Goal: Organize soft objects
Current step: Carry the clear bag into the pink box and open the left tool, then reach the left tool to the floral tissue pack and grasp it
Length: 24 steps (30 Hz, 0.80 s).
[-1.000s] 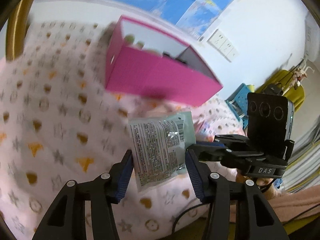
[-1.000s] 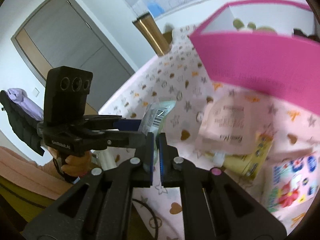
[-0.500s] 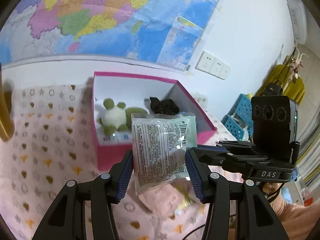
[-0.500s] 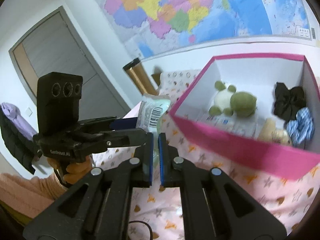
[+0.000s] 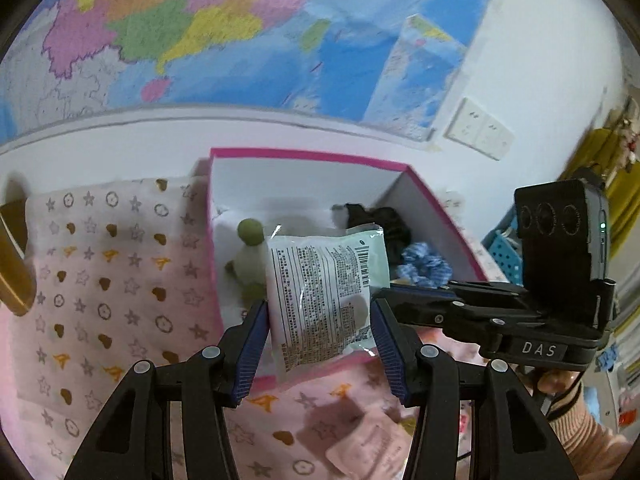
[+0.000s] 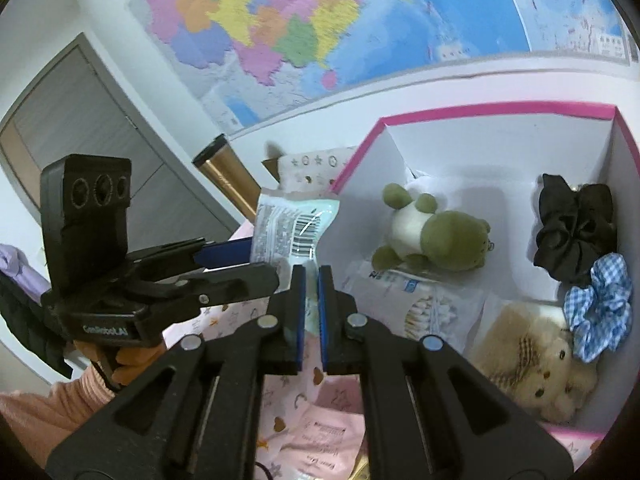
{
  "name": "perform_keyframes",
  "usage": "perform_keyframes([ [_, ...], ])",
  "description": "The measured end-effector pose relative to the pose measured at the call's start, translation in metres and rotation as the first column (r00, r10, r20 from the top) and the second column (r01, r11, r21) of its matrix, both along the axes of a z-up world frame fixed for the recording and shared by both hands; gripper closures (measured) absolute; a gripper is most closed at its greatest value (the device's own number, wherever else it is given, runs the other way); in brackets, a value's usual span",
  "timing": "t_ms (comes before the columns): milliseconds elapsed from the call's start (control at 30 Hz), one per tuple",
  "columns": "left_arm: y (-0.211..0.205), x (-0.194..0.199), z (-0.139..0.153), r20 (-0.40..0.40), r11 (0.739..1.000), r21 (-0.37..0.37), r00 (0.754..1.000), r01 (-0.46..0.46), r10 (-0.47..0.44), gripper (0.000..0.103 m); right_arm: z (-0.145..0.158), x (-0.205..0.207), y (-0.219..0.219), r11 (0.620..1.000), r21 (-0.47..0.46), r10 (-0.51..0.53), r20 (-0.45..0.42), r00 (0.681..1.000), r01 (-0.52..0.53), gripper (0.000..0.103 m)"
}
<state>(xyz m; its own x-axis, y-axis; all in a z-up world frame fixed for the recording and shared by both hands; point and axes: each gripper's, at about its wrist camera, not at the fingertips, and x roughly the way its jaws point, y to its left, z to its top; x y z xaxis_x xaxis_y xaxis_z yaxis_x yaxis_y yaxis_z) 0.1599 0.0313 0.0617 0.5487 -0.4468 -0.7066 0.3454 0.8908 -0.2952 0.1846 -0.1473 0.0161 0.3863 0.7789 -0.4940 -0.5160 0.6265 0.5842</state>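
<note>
Left gripper (image 5: 320, 344): pads pressing on both side edges of the pale green packet (image 5: 326, 300), holding it upright.
Right gripper (image 6: 311, 304): fingers closed together; whether pinching the packet's edge, cannot tell.
Packet: hanging over the near wall of the pink box (image 5: 304, 157).
Box contents: green frog plush (image 6: 432, 236), black scrunchie (image 6: 576, 228), blue checked scrunchie (image 6: 600, 304), beige bear (image 6: 532, 360) lying inside.
Surface: star-print pink cloth (image 5: 100, 280) lying under the box.

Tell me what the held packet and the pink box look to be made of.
Packet: thin glossy plastic film, judging by glare streaks and crinkles; printed text and barcode. Pink box: probably matte cardboard, with stiff, flat white inner walls and clean magenta edges.
</note>
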Motion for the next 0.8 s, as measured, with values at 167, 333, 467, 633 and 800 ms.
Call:
perform_keyframes([
  [167,0.004,0.022,-0.021,-0.052,0.998,0.048,0.998,-0.045,0.048,0.051,-0.022,0.022,0.003,0.997,-0.067,-0.033,-0.068,0.997,0.028,0.094],
  [333,0.01,0.03,-0.031,-0.067,0.995,0.04,0.994,-0.087,0.09,0.052,-0.04,0.032,-0.001,0.986,-0.147,-0.094,-0.123,0.988,0.076,0.086],
  [467,0.005,0.024,-0.025,-0.013,0.992,0.08,0.994,-0.103,0.104,0.052,-0.043,0.031,-0.004,0.981,-0.178,-0.104,-0.125,0.987,0.081,0.082],
  [633,0.005,0.012,-0.02,0.024,0.992,0.075,0.994,-0.105,0.104,0.052,-0.03,0.019,-0.011,0.984,-0.155,-0.098,-0.088,0.991,0.084,0.082],
  [800,0.004,-0.008,-0.011,0.064,0.995,0.05,0.995,-0.084,0.081,0.051,-0.005,-0.006,-0.017,0.991,-0.114,-0.073,-0.024,0.997,0.069,0.081],
])
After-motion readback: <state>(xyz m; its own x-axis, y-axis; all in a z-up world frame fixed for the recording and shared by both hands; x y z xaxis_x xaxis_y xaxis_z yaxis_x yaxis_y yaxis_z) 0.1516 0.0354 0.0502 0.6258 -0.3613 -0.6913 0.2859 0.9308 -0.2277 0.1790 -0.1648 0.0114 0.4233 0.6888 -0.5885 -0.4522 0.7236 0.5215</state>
